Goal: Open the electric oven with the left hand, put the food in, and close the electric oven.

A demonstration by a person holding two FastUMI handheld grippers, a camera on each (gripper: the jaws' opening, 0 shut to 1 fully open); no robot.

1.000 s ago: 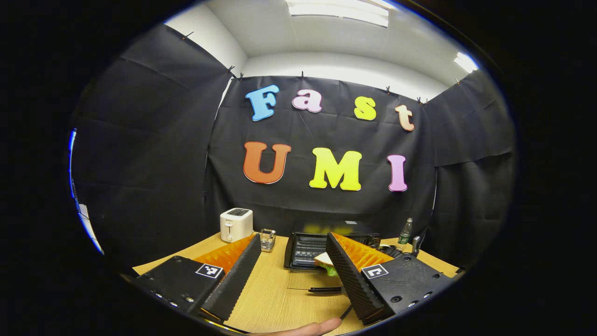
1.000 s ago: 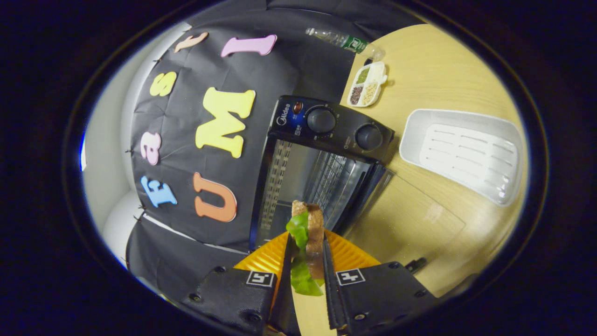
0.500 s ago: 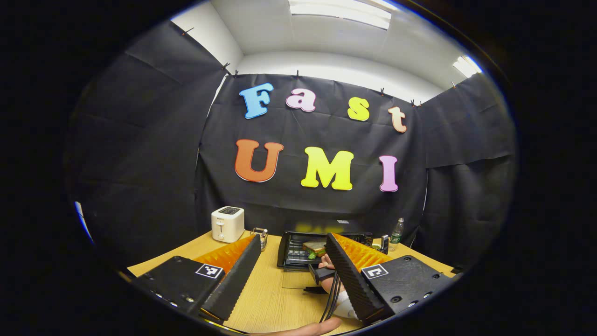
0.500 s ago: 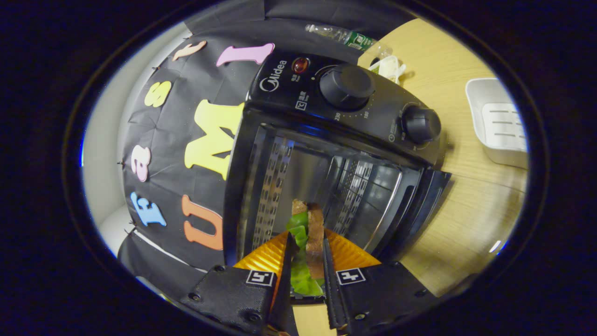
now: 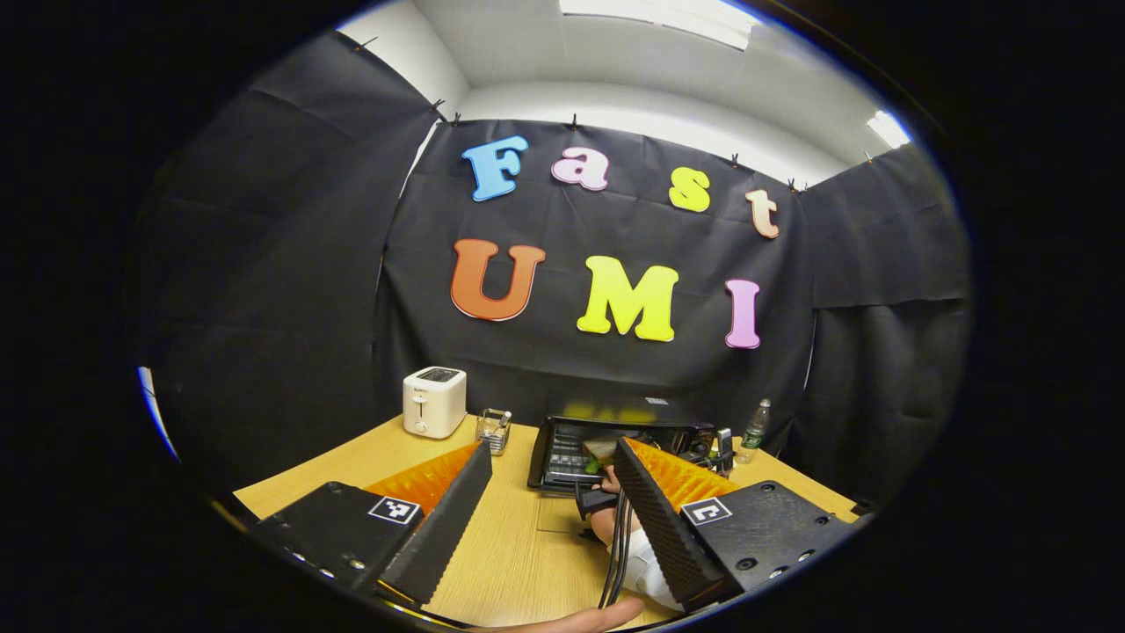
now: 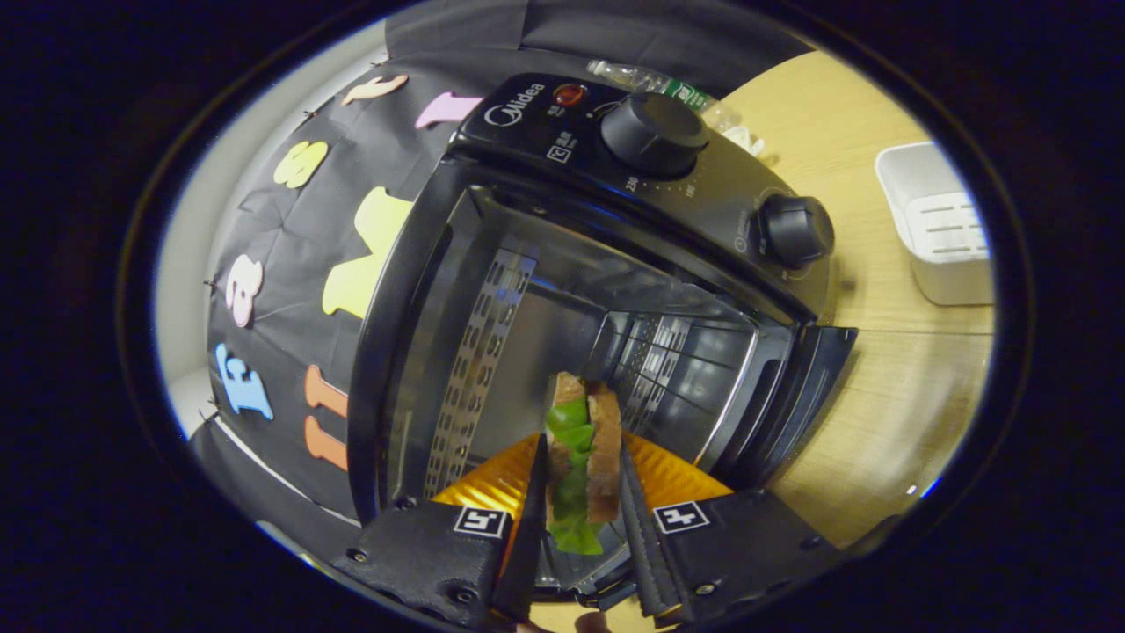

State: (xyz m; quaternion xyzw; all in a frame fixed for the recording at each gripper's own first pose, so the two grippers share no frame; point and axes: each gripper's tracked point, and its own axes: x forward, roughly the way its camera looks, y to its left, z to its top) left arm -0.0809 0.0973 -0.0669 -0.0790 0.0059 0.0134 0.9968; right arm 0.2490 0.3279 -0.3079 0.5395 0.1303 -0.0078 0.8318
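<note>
in the left gripper view much of the oven [image 5: 615, 440] is hidden behind the left gripper's [image 5: 549, 501] own finger, and a hand [image 5: 608, 519] with a cable reaches toward the oven mouth; the sandwich there is too small to make out clearly. the far right gripper itself is mostly covered by that hand and finger. in the right gripper view the oven's [image 6: 562, 290] left wall and bottom edge are cut off by the gripper body, and the dropped door [image 6: 813, 396] shows just as a dark edge at the right.

one sandwich [image 6: 580, 457], bread with green lettuce, is clamped between both fingers of the right gripper [image 6: 580, 519], standing on edge, its front end inside the oven opening over the rack. the left gripper is spread wide with nothing between the fingers, hovering above the worktop [image 5: 518, 545], well back from the oven.

counted: one oven with two knobs [image 6: 655, 132], one red lamp [image 6: 569, 93], one white toaster [image 5: 432, 402] at the far left of the worktop, one small glass holder [image 5: 494, 429] just beside it, one bottle [image 5: 754, 426] right of the oven, one white tray [image 6: 936, 220] on the worktop beyond the knobs. the bottle also lies past the oven's top in the right gripper view [image 6: 668, 83], partly hidden by the upper knob.
</note>
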